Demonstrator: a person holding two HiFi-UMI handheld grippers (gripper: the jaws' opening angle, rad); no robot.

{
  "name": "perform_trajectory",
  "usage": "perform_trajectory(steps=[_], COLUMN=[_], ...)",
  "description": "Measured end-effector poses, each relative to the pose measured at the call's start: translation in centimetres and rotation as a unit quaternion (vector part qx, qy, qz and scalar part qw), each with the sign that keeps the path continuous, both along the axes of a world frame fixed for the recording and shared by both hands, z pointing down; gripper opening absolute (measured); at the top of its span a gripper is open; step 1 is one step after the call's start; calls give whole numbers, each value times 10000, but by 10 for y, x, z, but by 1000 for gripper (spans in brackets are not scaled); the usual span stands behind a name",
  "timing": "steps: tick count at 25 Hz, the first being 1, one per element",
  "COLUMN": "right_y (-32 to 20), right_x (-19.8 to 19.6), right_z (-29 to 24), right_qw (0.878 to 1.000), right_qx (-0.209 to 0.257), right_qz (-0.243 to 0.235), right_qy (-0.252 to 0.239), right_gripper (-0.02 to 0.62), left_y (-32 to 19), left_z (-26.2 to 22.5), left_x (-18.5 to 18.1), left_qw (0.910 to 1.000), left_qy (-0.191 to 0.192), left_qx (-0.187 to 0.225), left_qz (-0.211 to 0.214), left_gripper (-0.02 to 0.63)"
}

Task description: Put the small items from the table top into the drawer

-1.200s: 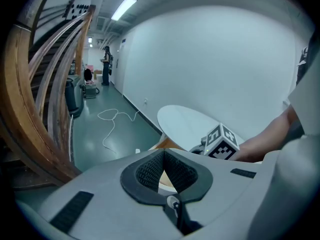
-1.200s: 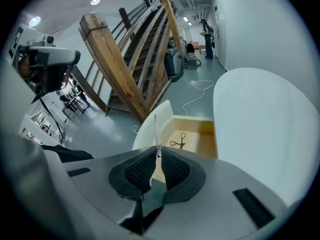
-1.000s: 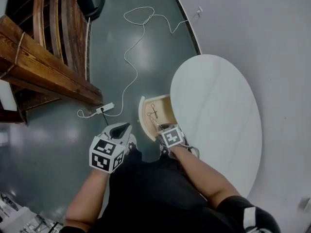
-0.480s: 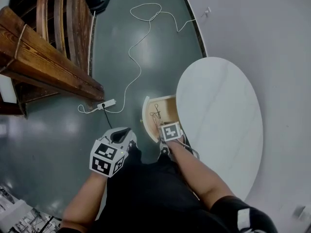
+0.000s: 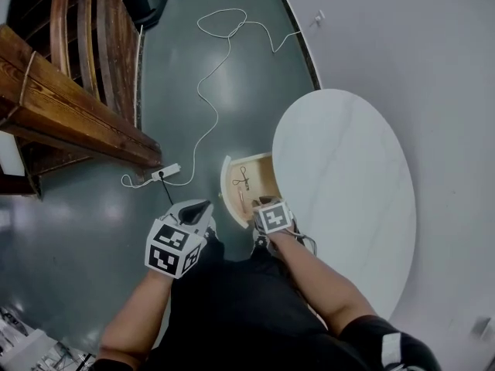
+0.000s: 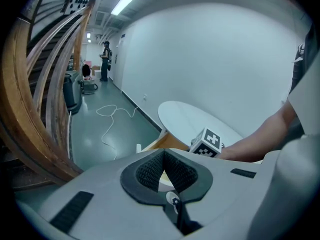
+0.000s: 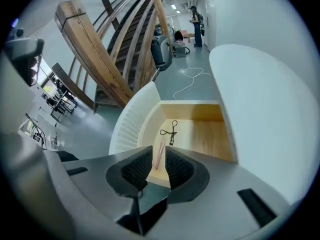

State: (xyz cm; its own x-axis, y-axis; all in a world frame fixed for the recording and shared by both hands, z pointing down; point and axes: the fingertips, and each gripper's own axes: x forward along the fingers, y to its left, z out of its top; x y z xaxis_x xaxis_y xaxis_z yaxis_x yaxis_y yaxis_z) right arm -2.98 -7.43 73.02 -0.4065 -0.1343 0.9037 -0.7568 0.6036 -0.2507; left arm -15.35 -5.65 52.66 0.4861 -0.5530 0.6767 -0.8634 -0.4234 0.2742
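Note:
An open drawer [image 5: 226, 185] with a white curved front and a wooden bottom juts from the left side of the white oval table [image 5: 348, 192]. A black looped tool [image 5: 244, 178] and a thin pink stick [image 5: 240, 200] lie in it. My right gripper [image 5: 261, 205] hovers over the drawer's near end. In the right gripper view this gripper [image 7: 159, 156] is open a little. Between its pads only the pink stick [image 7: 160, 154] shows, lying below on the drawer [image 7: 130, 119] bottom beside the black tool [image 7: 170, 131]. My left gripper [image 5: 197, 207] hangs left of the drawer over the floor, pads [image 6: 150, 170] touching, empty.
A white cable and power strip [image 5: 166, 171] lie on the grey-green floor left of the drawer. Wooden beams and curved rails [image 5: 69, 107] fill the left side. A pale wall [image 5: 433, 68] runs behind the table. A person [image 6: 105, 59] stands far down the corridor.
The head view swayed slightly. Both grippers stay about where they were, the right one over the drawer's near end. The pink stick now lies apart from the right gripper on the drawer bottom.

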Motion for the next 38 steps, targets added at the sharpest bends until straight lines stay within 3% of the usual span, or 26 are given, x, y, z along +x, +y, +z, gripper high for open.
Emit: perform_trajectory(steps=[8, 15, 28, 32, 38], right_y=[-21, -25, -27, -30, -27], right_x=[-1, 21, 80, 91, 92], right_z=[-78, -168, -274, -277, -272], right_qw=[9937, 9770, 9407, 9349, 9379], right_qx=[707, 1225, 2766, 2885, 2854], right_qz=[278, 522, 576, 711, 646], right_qy=[-824, -1665, -1877, -1943, -1863], right_gripper=[70, 37, 12, 9, 8], left_y=[-16, -39, -41, -38, -29], left_z=[-16, -47, -85, -84, -83], left_x=[22, 34, 69, 67, 67], left_qw=[9994, 9967, 9898, 9895, 9899], left_qy=[170, 425, 531, 499, 400], left_qx=[294, 686, 1253, 1299, 1299], left_qz=[106, 120, 430, 392, 394], left_gripper=[14, 14, 14, 14, 14])
